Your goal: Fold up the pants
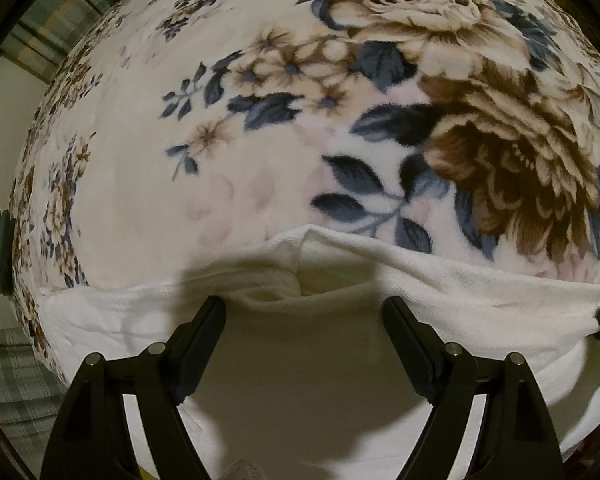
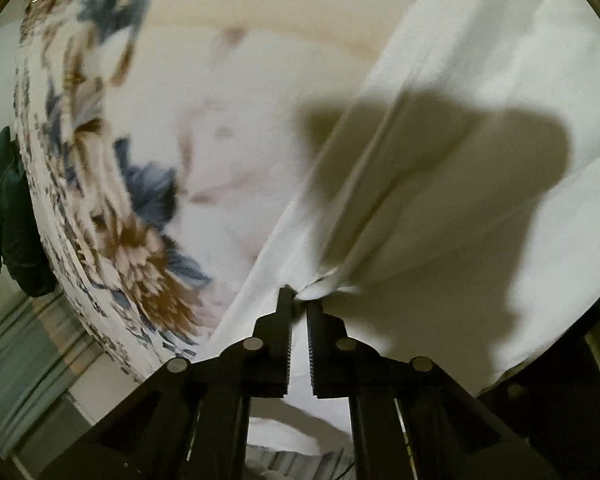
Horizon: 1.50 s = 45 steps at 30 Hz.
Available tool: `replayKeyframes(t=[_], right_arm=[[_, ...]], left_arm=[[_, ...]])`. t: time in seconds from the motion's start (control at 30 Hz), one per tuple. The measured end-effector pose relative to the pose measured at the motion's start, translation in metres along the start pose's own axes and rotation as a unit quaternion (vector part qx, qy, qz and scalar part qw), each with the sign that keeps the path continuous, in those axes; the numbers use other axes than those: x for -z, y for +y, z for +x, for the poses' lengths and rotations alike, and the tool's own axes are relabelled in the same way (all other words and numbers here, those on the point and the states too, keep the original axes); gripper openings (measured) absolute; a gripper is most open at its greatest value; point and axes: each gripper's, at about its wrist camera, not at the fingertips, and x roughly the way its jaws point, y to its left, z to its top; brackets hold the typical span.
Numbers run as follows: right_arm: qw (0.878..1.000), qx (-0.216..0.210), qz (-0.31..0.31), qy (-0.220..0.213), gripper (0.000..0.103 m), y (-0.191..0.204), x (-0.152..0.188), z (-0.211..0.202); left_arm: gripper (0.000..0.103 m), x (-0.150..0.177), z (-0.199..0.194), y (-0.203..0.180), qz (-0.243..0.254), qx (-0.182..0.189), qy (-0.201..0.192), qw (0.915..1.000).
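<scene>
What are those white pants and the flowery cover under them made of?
White pants: looks like woven cotton twill, matte, since fine diagonal ribs show in the weave; the exact fibre is open. Flowery cover: seems a plush fleece blanket, because the printed flowers have soft, fuzzy edges.

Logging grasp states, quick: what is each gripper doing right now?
Left gripper: open, fingers spread over the white pants, holding nothing.
Right gripper: shut on a pinched fold of the white pants.
</scene>
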Motion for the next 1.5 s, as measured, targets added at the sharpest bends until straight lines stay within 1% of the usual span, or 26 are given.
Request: replayKeyframes(t=[0.13, 0.23, 0.27, 0.3, 0.37, 0.43, 0.5, 0.6, 0.63, 0.67, 0.7, 0.73, 0.8, 0.87, 0.9, 0.93, 0.97, 1.07, 1.17, 1.27, 1.33, 1.37, 1.4, 1.43, 1.47, 1.5], right_arm=[[1.000, -0.001, -0.014, -0.018, 0.006, 0.011, 0.006, -0.006], [0.999, 0.001, -0.035, -0.003, 0.011, 0.013, -0.001, 0.004], [0.999, -0.008, -0.046, 0.007, 0.017, 0.013, -0.002, 0.004], [0.998, -0.025, -0.060, 0.019, 0.027, 0.009, -0.003, -0.001], [0.995, -0.043, -0.086, 0.008, 0.037, 0.002, 0.002, -0.022], [0.993, -0.034, -0.110, -0.036, 0.043, -0.018, 0.002, -0.065], [0.987, 0.005, -0.118, -0.104, 0.045, -0.043, -0.011, -0.116], [0.969, 0.069, -0.125, -0.202, 0.049, -0.073, -0.050, -0.180], [0.962, 0.090, -0.131, -0.222, 0.050, -0.082, -0.068, -0.196], [0.959, 0.101, -0.141, -0.225, 0.051, -0.090, -0.085, -0.206], [0.954, 0.125, -0.154, -0.224, 0.052, -0.093, -0.099, -0.210], [0.947, 0.151, -0.174, -0.222, 0.052, -0.092, -0.111, -0.211], [0.938, 0.180, -0.215, -0.202, 0.052, -0.089, -0.127, -0.203], [0.940, 0.176, -0.229, -0.185, 0.052, -0.094, -0.141, -0.196], [0.941, 0.175, -0.229, -0.177, 0.047, -0.096, -0.147, -0.193], [0.940, 0.174, -0.229, -0.181, 0.037, -0.098, -0.150, -0.193], [0.938, 0.163, -0.233, -0.197, 0.014, -0.098, -0.151, -0.197], [0.932, 0.153, -0.241, -0.224, 0.007, -0.097, -0.147, -0.205], [0.920, 0.164, -0.246, -0.255, 0.006, -0.084, -0.138, -0.203], [0.921, 0.159, -0.239, -0.262, 0.006, -0.073, -0.132, -0.195], [0.930, 0.157, -0.227, -0.241, 0.007, -0.075, -0.140, -0.183], [0.938, 0.149, -0.216, -0.226, 0.015, -0.077, -0.139, -0.177], [0.944, 0.138, -0.208, -0.218, 0.036, -0.078, -0.137, -0.174], [0.953, 0.120, -0.191, -0.204, 0.048, -0.087, -0.139, -0.180], [0.957, 0.099, -0.183, -0.202, 0.057, -0.093, -0.134, -0.184], [0.960, 0.064, -0.171, -0.214, 0.059, -0.104, -0.125, -0.197]], left_arm=[[0.082, 0.001, 0.002, -0.002, 0.002, 0.004, -0.002, 1.0000], [0.082, -0.001, 0.005, -0.003, 0.005, 0.002, 0.001, 1.0000], [0.082, -0.001, 0.002, -0.002, 0.005, 0.002, 0.002, 1.0000], [0.082, -0.001, 0.000, -0.001, 0.005, 0.002, 0.002, 1.0000], [0.082, 0.001, -0.013, 0.002, 0.008, 0.004, -0.006, 0.9999], [0.082, 0.006, -0.025, 0.000, 0.012, 0.011, -0.014, 0.9998], [0.082, 0.011, -0.032, -0.005, 0.018, 0.016, -0.017, 0.9996], [0.082, 0.015, -0.037, -0.021, 0.025, 0.034, -0.018, 0.9990], [0.082, 0.016, -0.036, -0.029, 0.029, 0.036, -0.015, 0.9988], [0.082, 0.015, -0.034, -0.035, 0.030, 0.040, -0.013, 0.9987], [0.082, 0.014, -0.032, -0.041, 0.031, 0.043, -0.012, 0.9985], [0.082, 0.013, -0.031, -0.047, 0.034, 0.041, -0.015, 0.9985], [0.082, 0.008, -0.023, -0.059, 0.045, 0.028, -0.015, 0.9985], [0.082, 0.003, -0.015, -0.064, 0.044, 0.021, -0.013, 0.9987], [0.082, 0.001, -0.013, -0.064, 0.043, 0.020, -0.011, 0.9988], [0.082, 0.000, -0.012, -0.065, 0.041, 0.020, -0.011, 0.9989], [0.082, -0.002, -0.012, -0.065, 0.040, 0.018, -0.011, 0.9990], [0.082, -0.005, -0.010, -0.067, 0.046, 0.012, -0.010, 0.9988], [0.082, -0.006, -0.008, -0.066, 0.051, 0.008, -0.012, 0.9986], [0.082, -0.007, -0.006, -0.065, 0.048, 0.011, -0.011, 0.9987], [0.082, -0.007, -0.007, -0.066, 0.048, 0.010, -0.010, 0.9988], [0.082, -0.006, -0.009, -0.066, 0.047, 0.009, -0.009, 0.9988], [0.082, -0.006, -0.013, -0.065, 0.046, 0.009, -0.009, 0.9989], [0.082, -0.004, -0.018, -0.063, 0.043, 0.012, -0.010, 0.9989], [0.082, 0.000, -0.025, -0.061, 0.041, 0.017, -0.014, 0.9989], [0.082, 0.006, -0.035, -0.059, 0.039, 0.025, -0.019, 0.9988]])
